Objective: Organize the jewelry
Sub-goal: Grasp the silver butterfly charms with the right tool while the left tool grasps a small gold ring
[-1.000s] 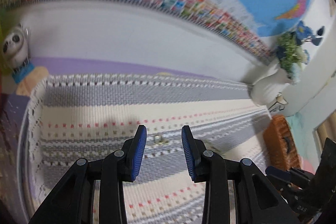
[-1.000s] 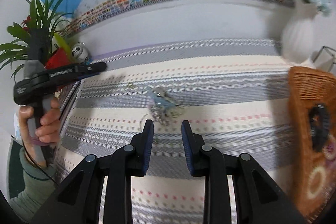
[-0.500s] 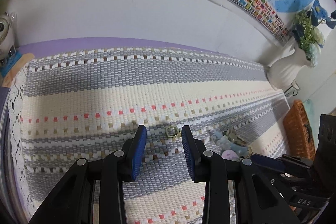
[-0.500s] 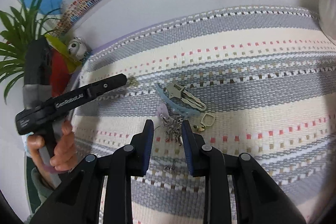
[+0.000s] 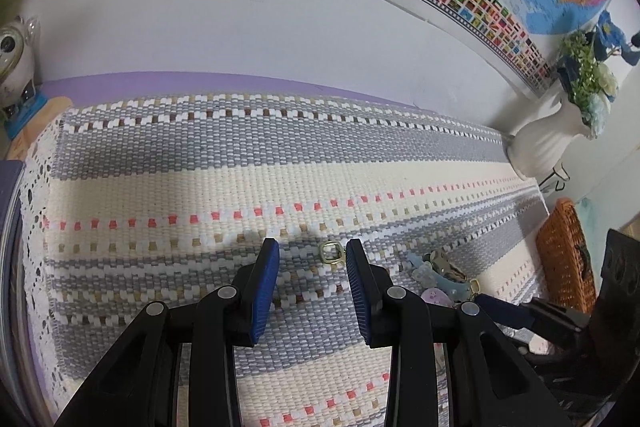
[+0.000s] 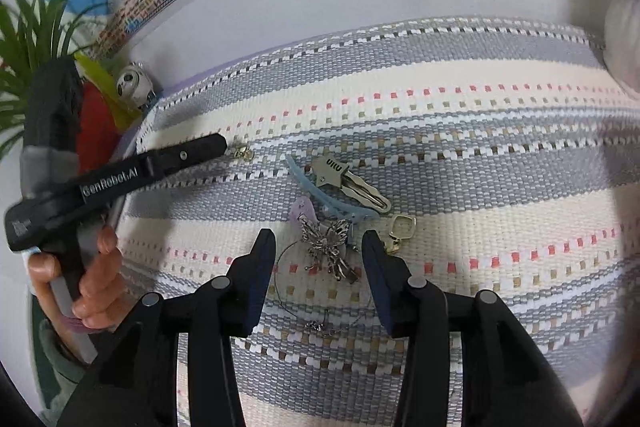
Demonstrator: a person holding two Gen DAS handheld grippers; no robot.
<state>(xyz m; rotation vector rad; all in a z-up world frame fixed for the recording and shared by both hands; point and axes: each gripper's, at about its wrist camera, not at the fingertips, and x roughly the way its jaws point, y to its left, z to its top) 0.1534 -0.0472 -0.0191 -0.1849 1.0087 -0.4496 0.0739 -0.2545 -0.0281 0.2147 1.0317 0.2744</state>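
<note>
The right gripper [image 6: 318, 249] stands low over the striped grey, cream and white woven mat [image 6: 460, 99], its jaws spread and grasping nothing; they have just been opening. Between its blue pads, untouched, lies the silver butterfly-shaped brooch [image 6: 328, 247] with a thin wire hoop [image 6: 288, 291] beneath it. Just beyond are a lilac pendant [image 6: 302, 213], a pale blue hair clip [image 6: 320, 193], a silver key [image 6: 348, 179] and a small gold clasp [image 6: 400, 231], all clustered close together.

The left gripper [image 5: 312, 255] is likewise released and empty, its pads either side of a small gold square ring [image 5: 331, 251] lying on the mat, nearer the right pad but apart from it. To its left the mat is bare out to its lacy white edge [image 5: 34, 211]; behind it runs bare weave to the lilac tabletop strip [image 5: 180, 83] and the white wall.

Compared with a second ago, both grippers sit lower and closer to the mat, and the ring now lies between the left tips rather than ahead of them.

The brown wicker tray [image 5: 564, 251] is cut off by the right gripper's body, and the white vase [image 5: 544, 135] stands behind it.
</note>
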